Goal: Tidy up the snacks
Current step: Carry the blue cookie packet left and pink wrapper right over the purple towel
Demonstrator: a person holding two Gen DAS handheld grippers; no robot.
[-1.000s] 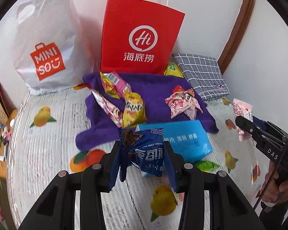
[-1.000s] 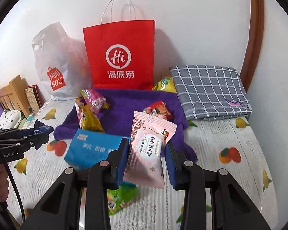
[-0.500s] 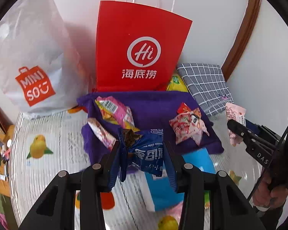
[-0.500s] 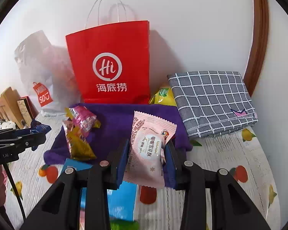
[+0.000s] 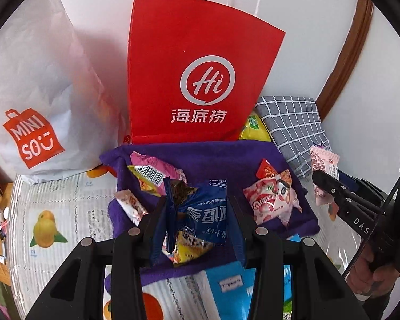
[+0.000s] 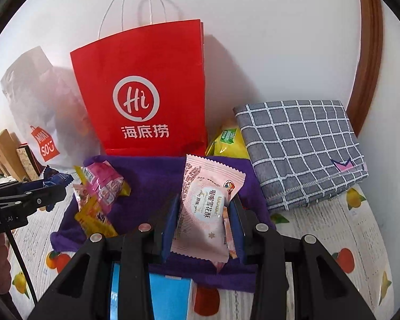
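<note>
My left gripper (image 5: 197, 213) is shut on a blue cookie packet (image 5: 202, 213), held above the purple towel (image 5: 216, 160). My right gripper (image 6: 204, 213) is shut on a pink snack packet (image 6: 205, 208), also over the purple towel (image 6: 152, 176). A red paper bag (image 5: 197, 72) with white handles stands upright against the wall just behind the towel; its mouth is hidden from both views. On the towel lie a pink-and-yellow packet (image 5: 152, 173), a small pink bar (image 5: 129, 205) and a red-and-white packet (image 5: 272, 200). The right gripper (image 5: 330, 184) shows at the right edge of the left wrist view.
A white plastic shopping bag (image 5: 32, 93) stands left of the red bag. A folded grey checked cloth (image 6: 301, 149) lies at the right by the wall, a yellow packet (image 6: 226, 144) beside it. A light blue pack (image 5: 226, 288) lies on the fruit-print tablecloth (image 5: 53, 213) near me.
Both grippers have moved forward towards the red bag, each carrying its packet; the bag and the towel now loom larger and the blue pack has slid under the fingers.
</note>
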